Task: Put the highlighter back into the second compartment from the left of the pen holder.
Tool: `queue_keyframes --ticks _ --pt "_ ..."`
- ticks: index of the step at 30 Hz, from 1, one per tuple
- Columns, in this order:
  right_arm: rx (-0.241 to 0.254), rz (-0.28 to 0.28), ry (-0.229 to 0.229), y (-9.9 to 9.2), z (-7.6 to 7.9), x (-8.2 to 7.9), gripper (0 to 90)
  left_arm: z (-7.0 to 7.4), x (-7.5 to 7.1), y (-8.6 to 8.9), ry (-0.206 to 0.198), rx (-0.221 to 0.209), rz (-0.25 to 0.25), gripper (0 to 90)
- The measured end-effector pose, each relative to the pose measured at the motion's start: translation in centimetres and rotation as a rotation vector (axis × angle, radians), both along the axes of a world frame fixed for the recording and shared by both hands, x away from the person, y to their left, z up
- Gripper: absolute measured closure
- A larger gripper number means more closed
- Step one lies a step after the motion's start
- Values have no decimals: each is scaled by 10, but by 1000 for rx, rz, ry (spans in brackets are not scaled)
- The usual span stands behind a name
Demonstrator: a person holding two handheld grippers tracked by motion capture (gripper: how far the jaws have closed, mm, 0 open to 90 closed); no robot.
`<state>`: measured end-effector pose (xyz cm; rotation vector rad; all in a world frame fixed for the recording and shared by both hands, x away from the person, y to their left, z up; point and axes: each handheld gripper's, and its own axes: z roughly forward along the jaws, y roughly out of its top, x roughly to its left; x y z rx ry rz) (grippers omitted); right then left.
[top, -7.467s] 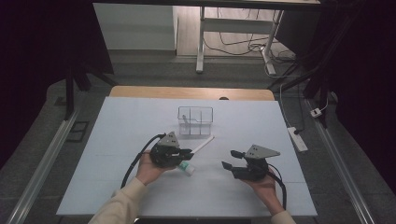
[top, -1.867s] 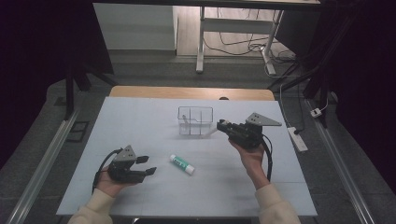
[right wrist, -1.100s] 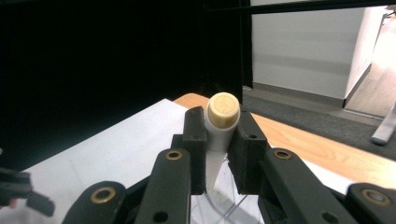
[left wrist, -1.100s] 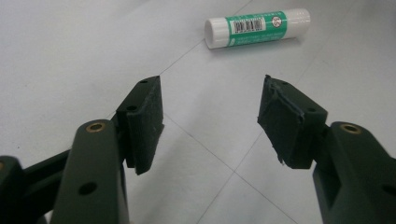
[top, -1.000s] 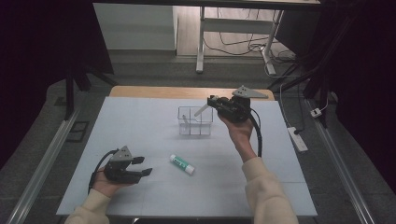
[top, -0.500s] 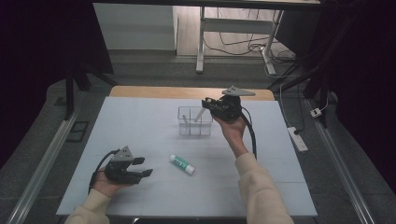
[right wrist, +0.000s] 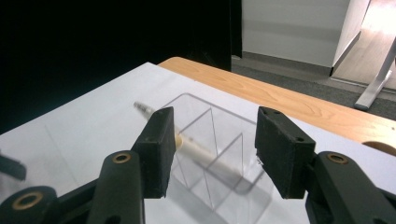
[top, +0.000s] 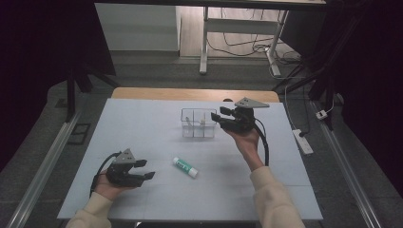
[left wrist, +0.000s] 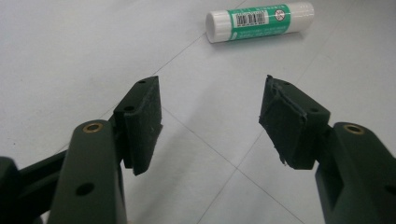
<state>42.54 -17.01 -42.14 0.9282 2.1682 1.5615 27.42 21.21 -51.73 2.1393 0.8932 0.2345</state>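
Pen [right wrist: 187, 144] was leaning in the clear organizer [right wrist: 205, 112], lower end down in one compartment and upper end slanting out over the rim, up and to the left in the right gripper view. Its barrel was pale and slim, with a narrow band near the upper end. The organizer was a transparent box split by thin dividers, standing on the far middle of the white counter [top: 142, 128].

Right tool [right wrist: 214, 135] was just above and beside the organizer on its right side in the high view, aimed along the pen's lean. Its jaws had just been opening and stood spread; the pen showed past them, lower down, with neither pad pressing on it. By judgement the pen was released and resting on the organizer alone, so a straight pull-back clear of the barrel would leave it undisturbed.

Glue stick [left wrist: 259, 19] lay flat on the counter nearer the person, well apart from the organizer. Its body was white with a green barcoded label. It lay ahead of the left tool [left wrist: 210, 116] and slightly to one side, long axis crosswise to the tool's line. The left tool rested low on the counter, jaws spread and empty, and was the nearer tool to the stick.
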Motion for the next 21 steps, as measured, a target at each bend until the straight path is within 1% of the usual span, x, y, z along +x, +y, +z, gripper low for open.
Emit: queue_keyframes --ticks 7,12,15,21 --pt "-10 16 -14 -22 -8 -24 466 0 0 1 -2 -3 5 387" --pt "-39 40 -24 -33 -14 -40 459 0 0 1 -3 -2 7 387" --pt "-50 53 -21 -39 -20 -48 456 0 0 1 -3 -1 6 387" --pt "-54 64 -10 -50 -29 -62 453 0 1 1 -4 -1 7 386"
